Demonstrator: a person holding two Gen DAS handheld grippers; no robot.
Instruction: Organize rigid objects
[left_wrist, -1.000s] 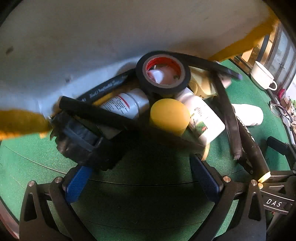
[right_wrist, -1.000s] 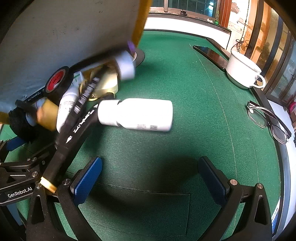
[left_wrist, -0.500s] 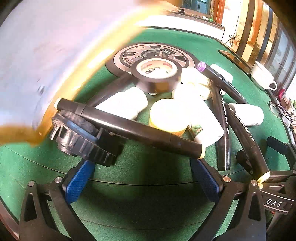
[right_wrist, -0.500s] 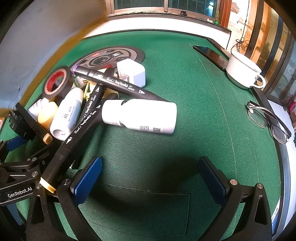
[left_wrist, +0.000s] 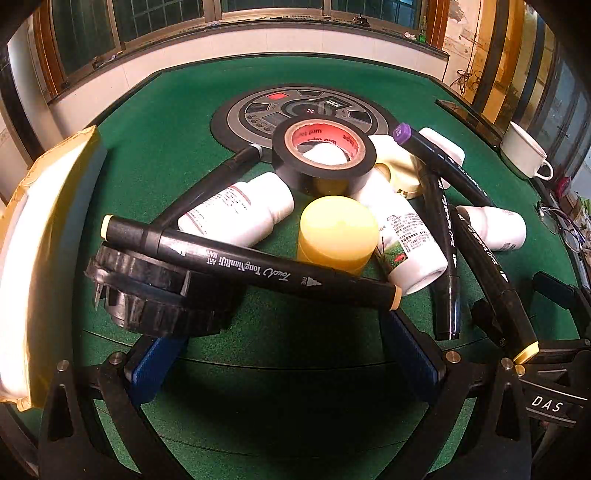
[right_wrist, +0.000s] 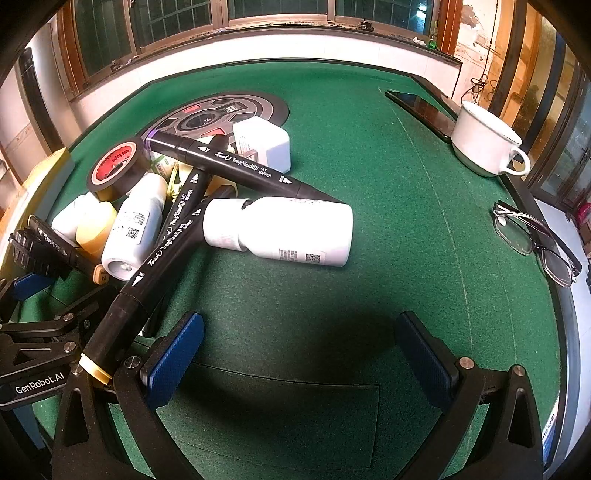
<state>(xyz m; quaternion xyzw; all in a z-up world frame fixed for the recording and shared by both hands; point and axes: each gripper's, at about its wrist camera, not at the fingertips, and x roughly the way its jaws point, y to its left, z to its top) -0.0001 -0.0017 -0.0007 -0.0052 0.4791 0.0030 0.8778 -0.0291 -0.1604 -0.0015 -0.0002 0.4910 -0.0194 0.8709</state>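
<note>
Green felt counter (right_wrist: 369, 155), pile of loose items at its middle. White cup (right_wrist: 484, 144) stands upright near the right rim; inside not visible. Three white bottles lie on their sides, capped: one (left_wrist: 240, 214) under the tape roll (left_wrist: 323, 155), one (left_wrist: 406, 240) beside the yellow-capped jar (left_wrist: 334, 232), the largest (right_wrist: 284, 232) apart on the right of the pile. Tape roll rests tilted on top of the bottles. White charger block (right_wrist: 264, 146) sits at the pile's far side.

Left tool (left_wrist: 284, 354): fingers apart, holding nothing. A black marker (left_wrist: 251, 266) lies crosswise just ahead of its tips, one end on a black ribbed part (left_wrist: 147, 295). Padded envelope (left_wrist: 44, 240) at far left.

Right tool (right_wrist: 295, 354): fingers apart, empty. Big bottle lies ahead of it, near; another marker (right_wrist: 155, 266) slants past its left finger. Glasses (right_wrist: 535, 240) on the right rim.
</note>
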